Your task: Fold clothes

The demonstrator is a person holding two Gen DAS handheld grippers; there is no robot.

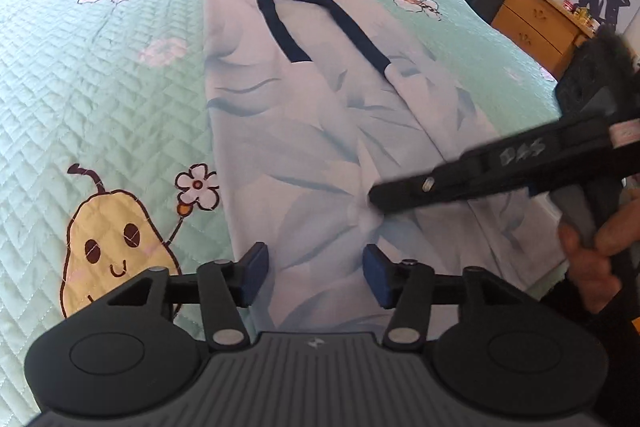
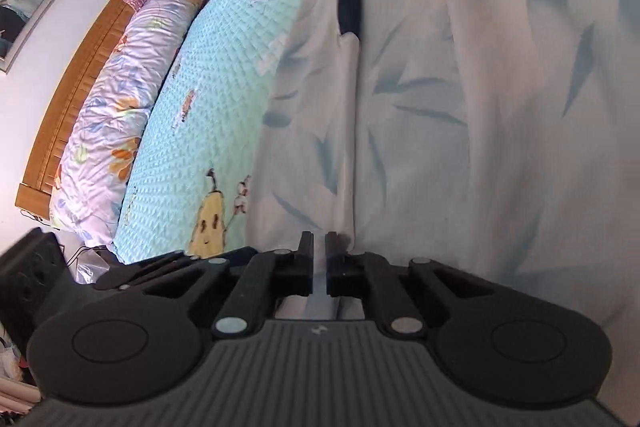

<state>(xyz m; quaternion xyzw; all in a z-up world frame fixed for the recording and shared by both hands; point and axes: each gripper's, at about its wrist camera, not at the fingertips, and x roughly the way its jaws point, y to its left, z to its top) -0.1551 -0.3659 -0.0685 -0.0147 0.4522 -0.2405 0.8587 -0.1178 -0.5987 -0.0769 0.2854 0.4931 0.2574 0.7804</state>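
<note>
A: Looking along the left gripper (image 1: 316, 273) from its own camera: jaws standing apart, blue pads clear of the cloth, nothing between them but the near end of the garment (image 1: 304, 99) below. Pale, leaf-printed, navy-trimmed at sleeves and collar, spread lengthwise down the middle of the bed (image 1: 100, 99), sides already turned in.

B: And entering from the right of that view?

A: The right gripper (image 1: 374, 197), held in a hand (image 1: 596, 259), tip down on the fabric and apparently pinching a small peak of it near the hem.

B: Turning to the right wrist view?

A: Jaws of the right gripper (image 2: 319, 247) nearly shut, a thin sliver of pale cloth caught between them; the garment (image 2: 460, 127) filling most of the frame, quilted bedspread (image 2: 208, 87) and rolled duvet (image 2: 116, 75) to the left.

B: Doing the step well, then?

A: Probably closing the left jaws on the hem level with the right pinch, taking both layers, then lifting evenly toward the collar. Risk: an uneven pull skewing the fold.
</note>
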